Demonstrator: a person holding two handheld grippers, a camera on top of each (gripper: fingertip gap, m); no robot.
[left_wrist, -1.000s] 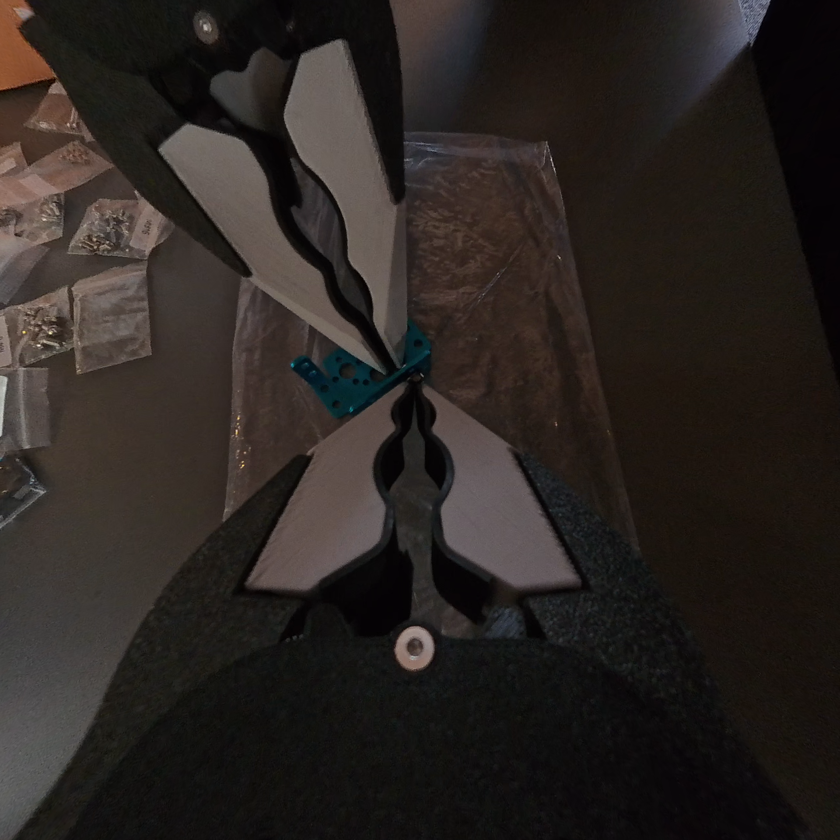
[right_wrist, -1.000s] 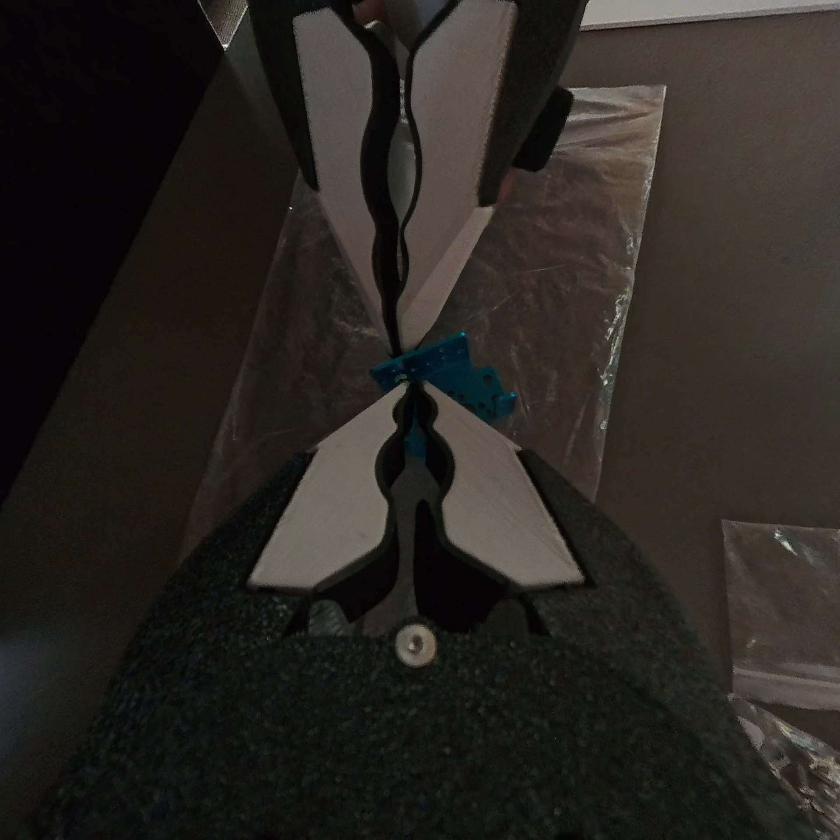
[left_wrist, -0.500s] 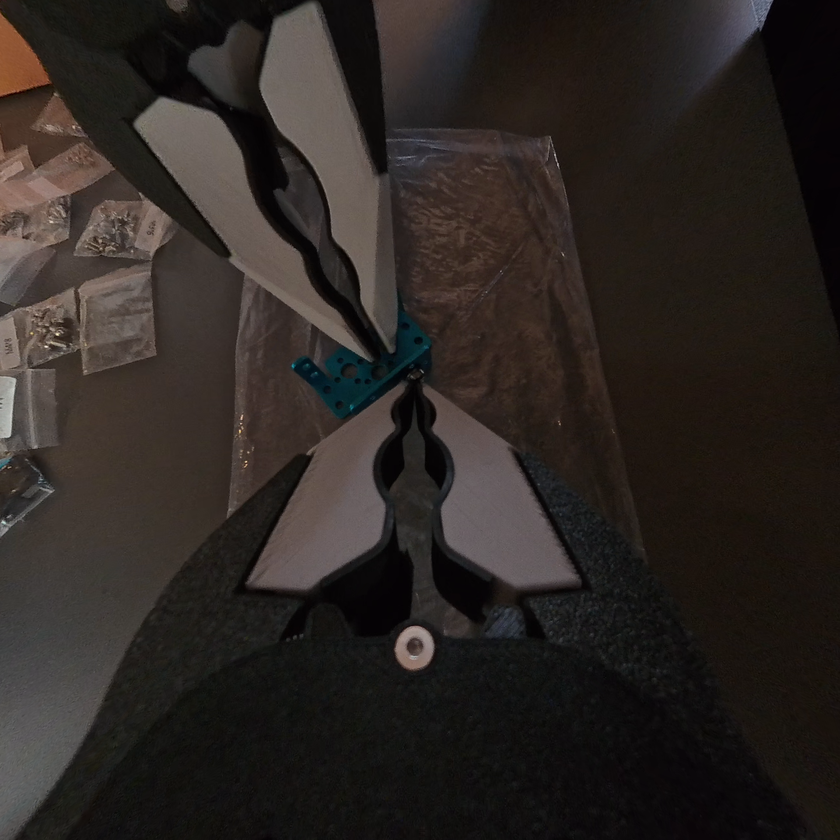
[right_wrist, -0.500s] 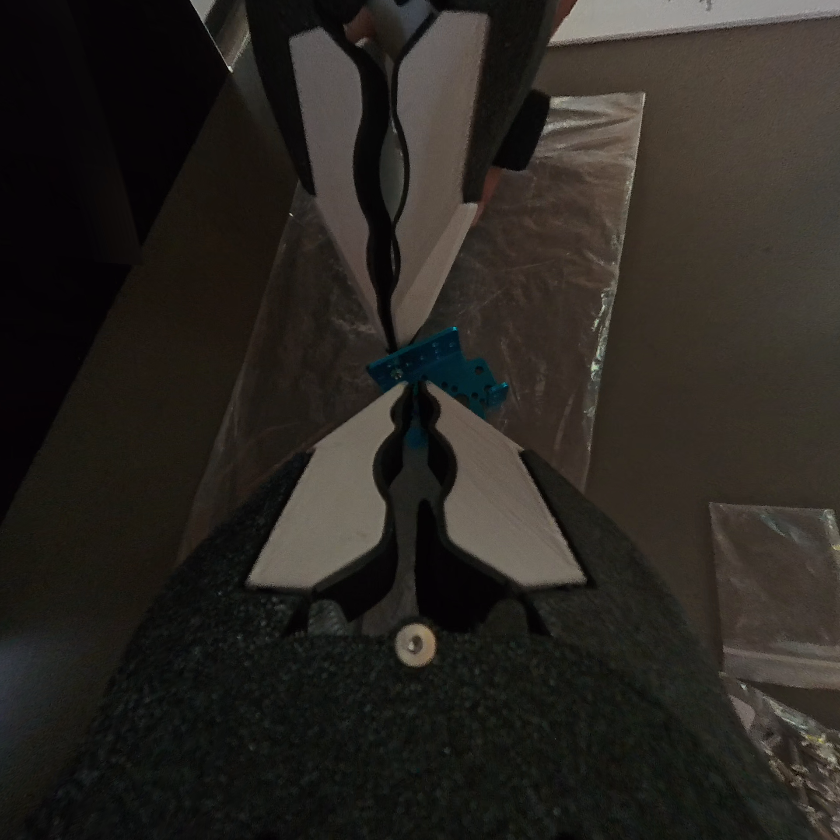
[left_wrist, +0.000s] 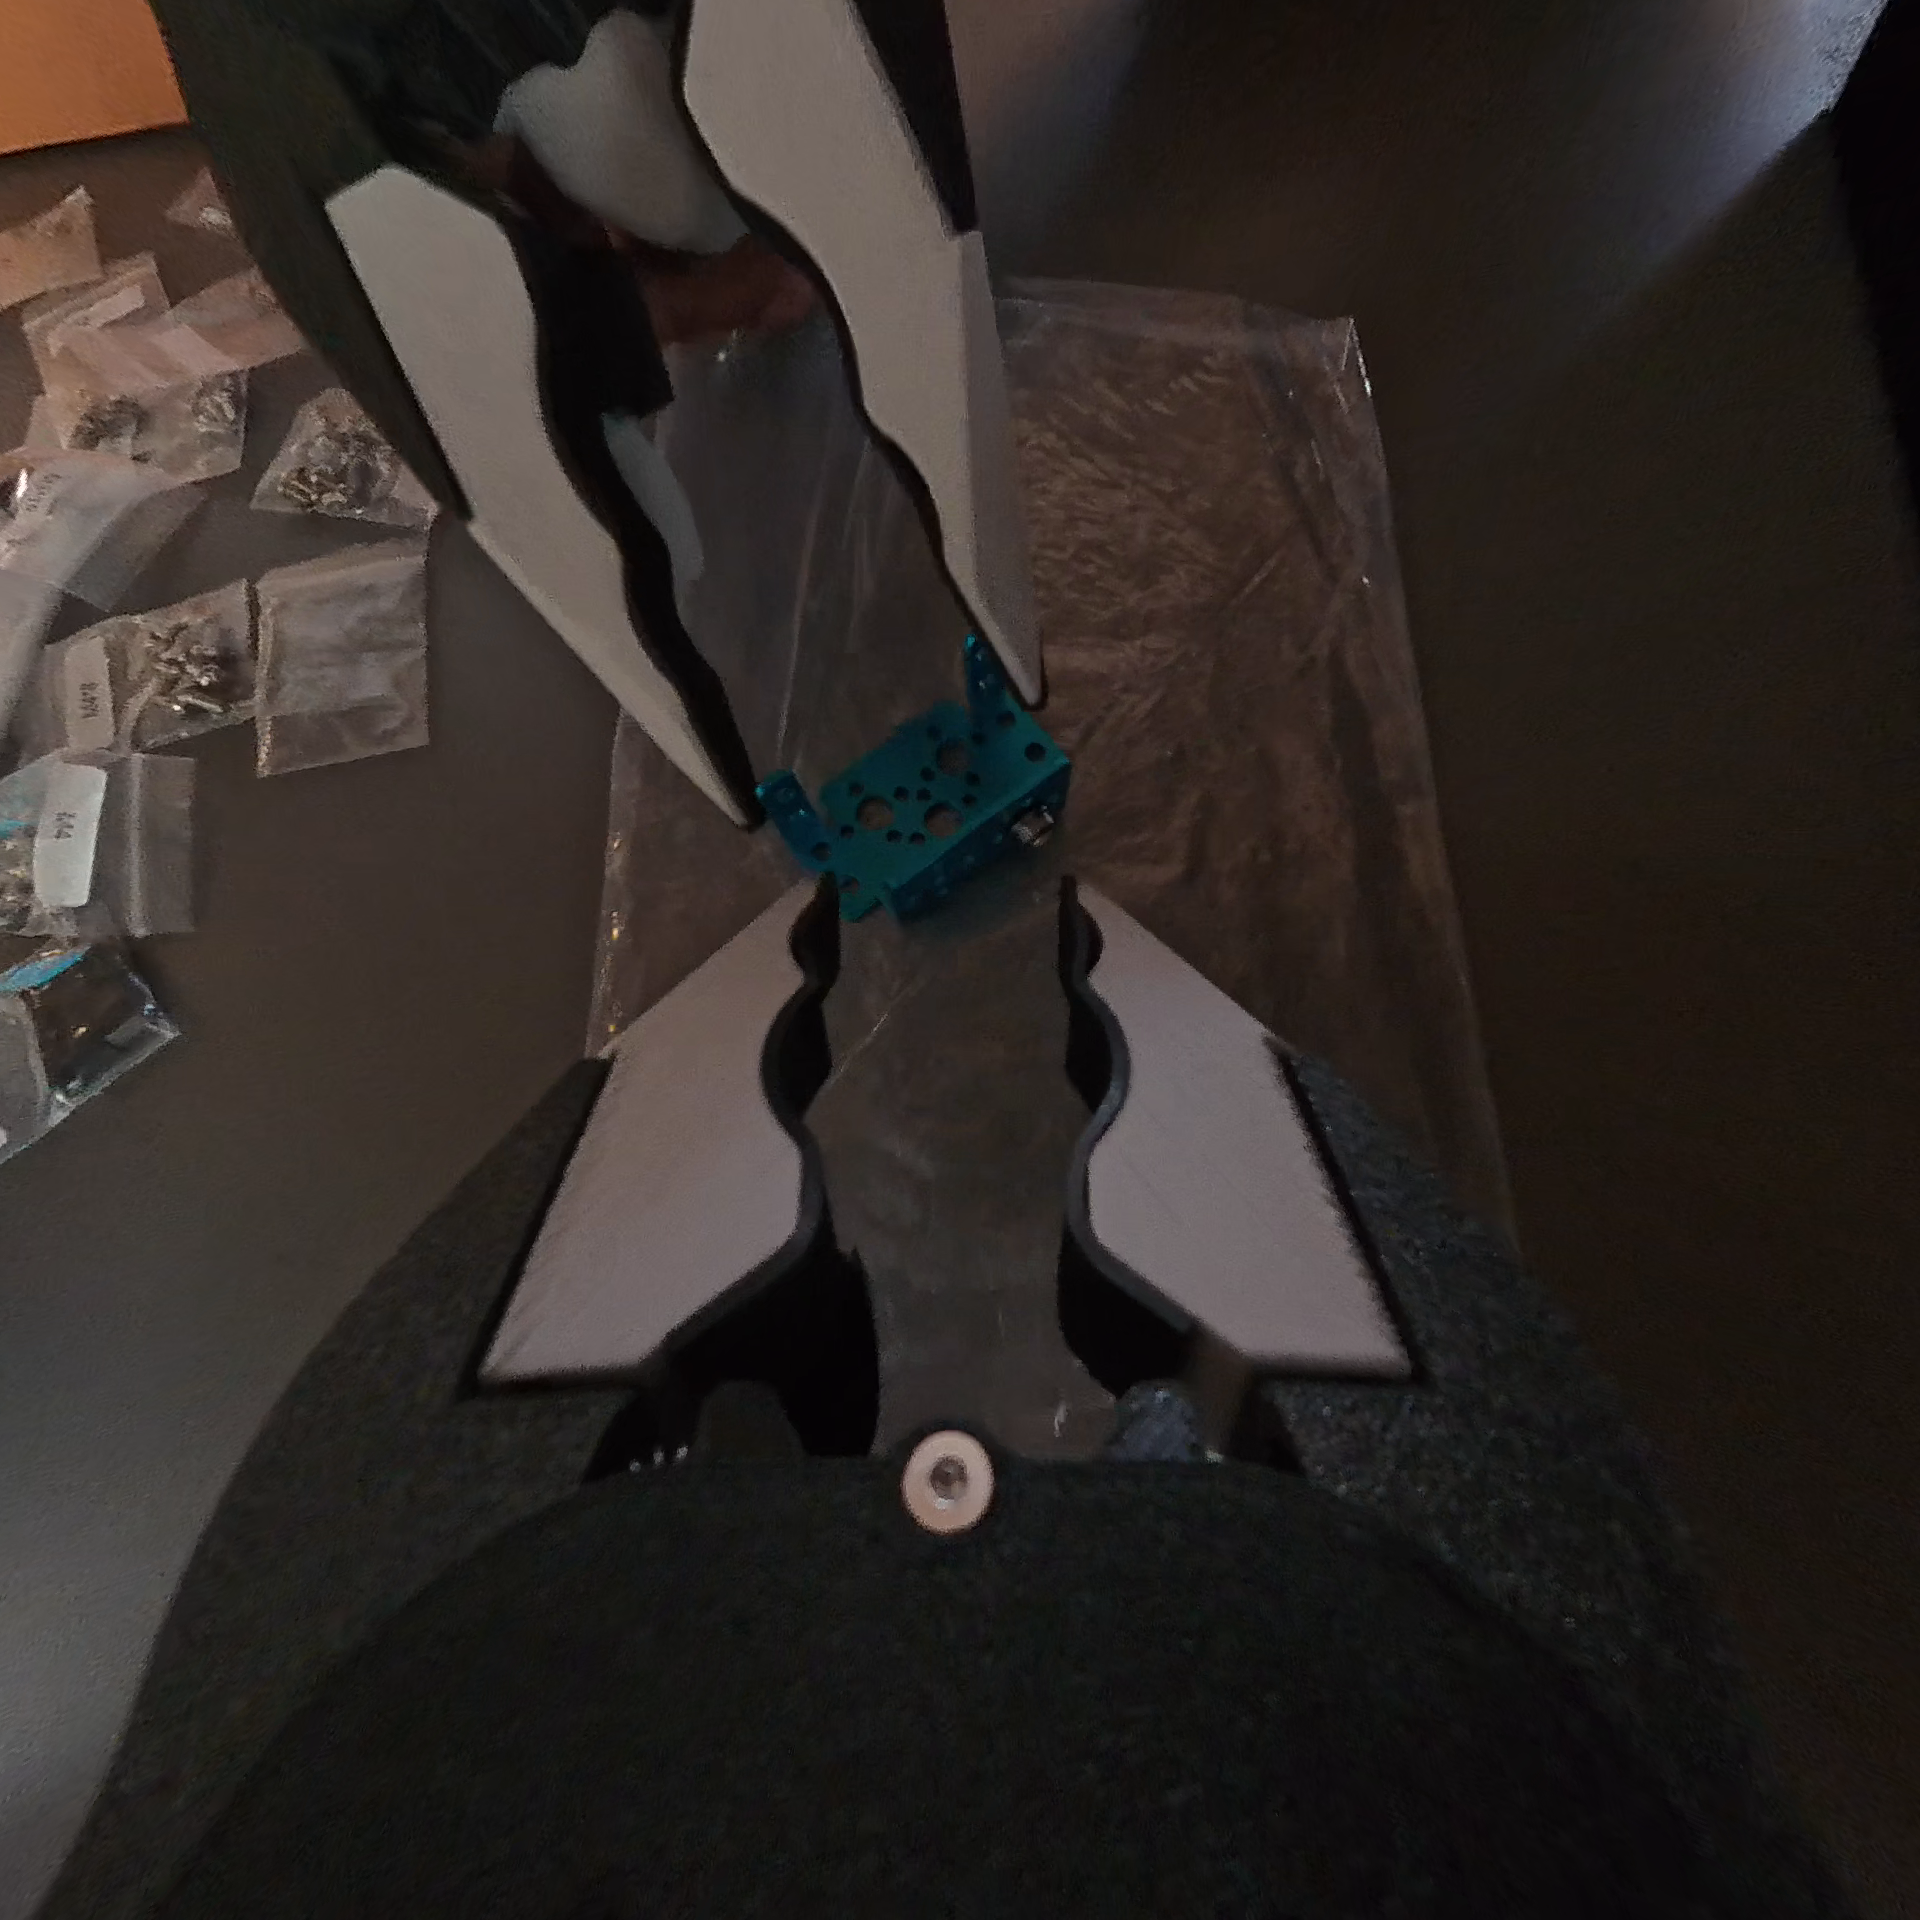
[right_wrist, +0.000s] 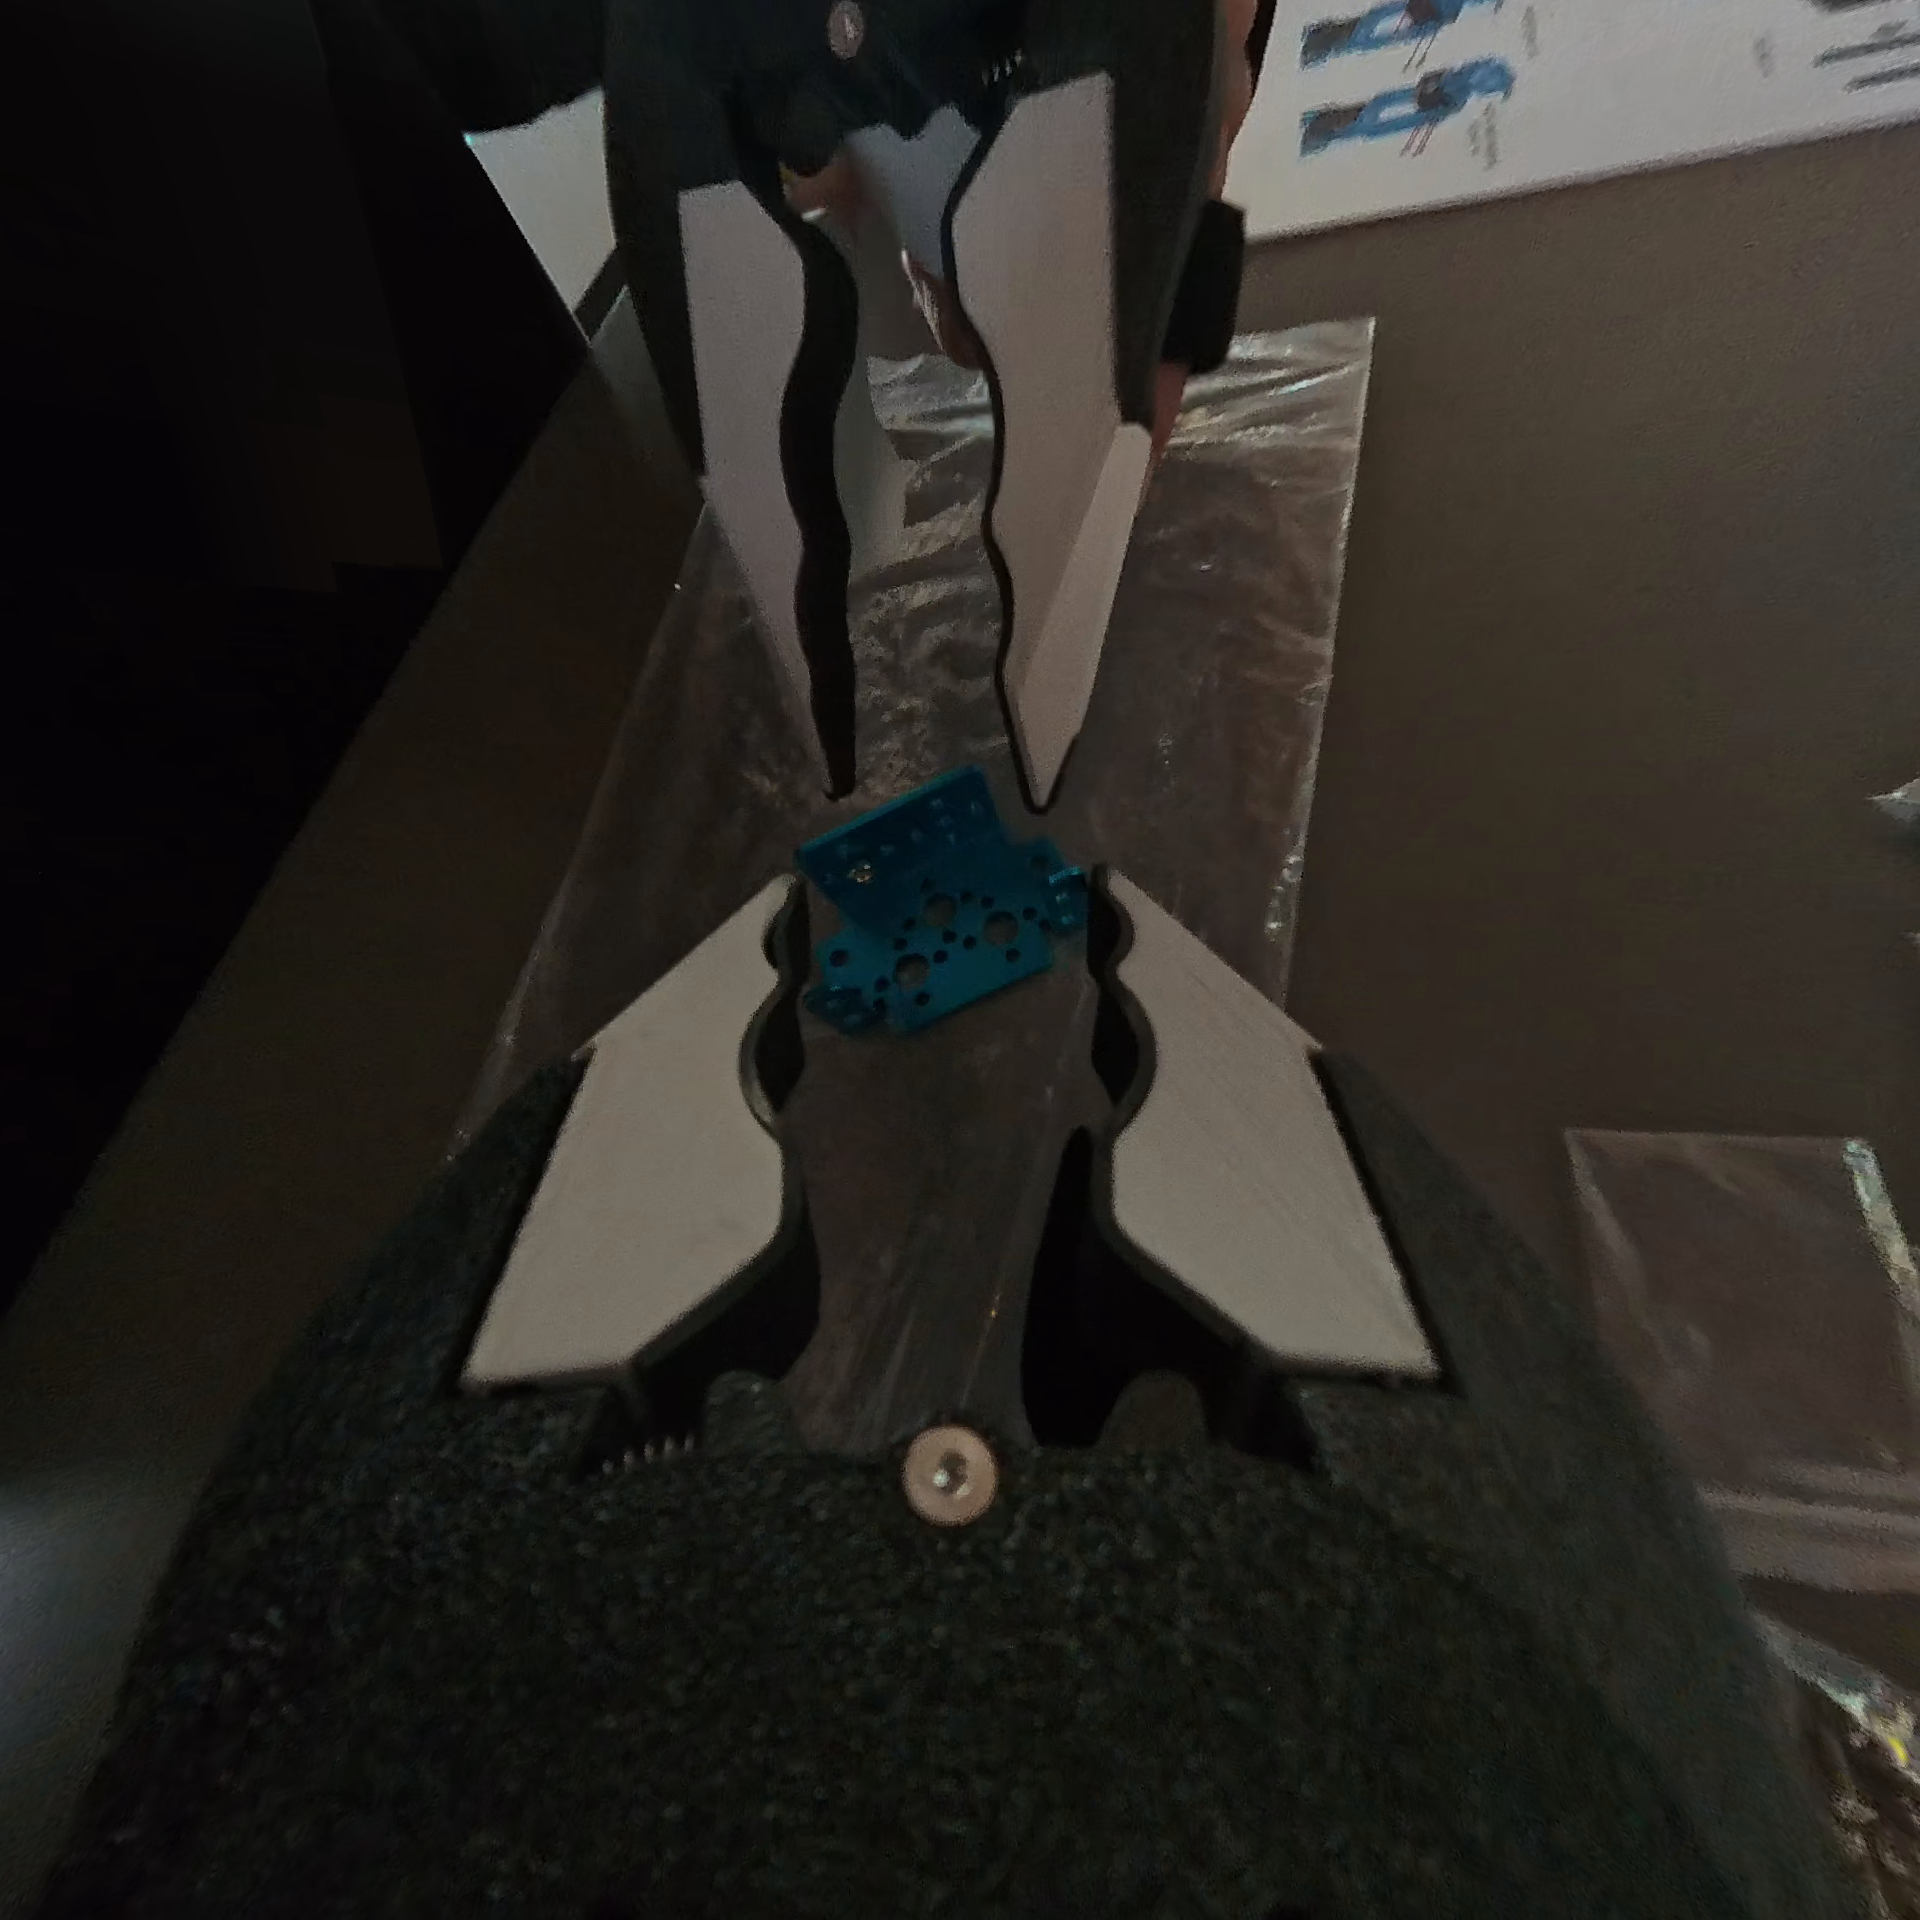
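Observation:
A blue metal bracket (left_wrist: 925, 821) with many holes lies on a clear plastic bag (left_wrist: 1226, 644) on the dark table. A small screw (left_wrist: 1029, 831) sits in its side wall. My left gripper (left_wrist: 945, 894) is open, its fingertips just short of the bracket. My right gripper (left_wrist: 883, 753) comes from the far side, open, with its tips on either side of the bracket. In the right wrist view the bracket (right_wrist: 935, 935) lies between the tips of my open right gripper (right_wrist: 951, 881). The open left gripper (right_wrist: 935, 795) hangs just behind it. Neither holds anything.
Several small clear bags of screws (left_wrist: 156, 623) lie at the left of the table. More plastic bags (right_wrist: 1745, 1351) lie at the right. A white printed sheet (right_wrist: 1558, 104) lies at the far edge. The table edge (right_wrist: 436, 623) runs along the left, with darkness beyond.
Both grippers were shut at the bracket's edge and screw; both have opened wide. The bracket has been let go and lies on the bag, slightly turned.

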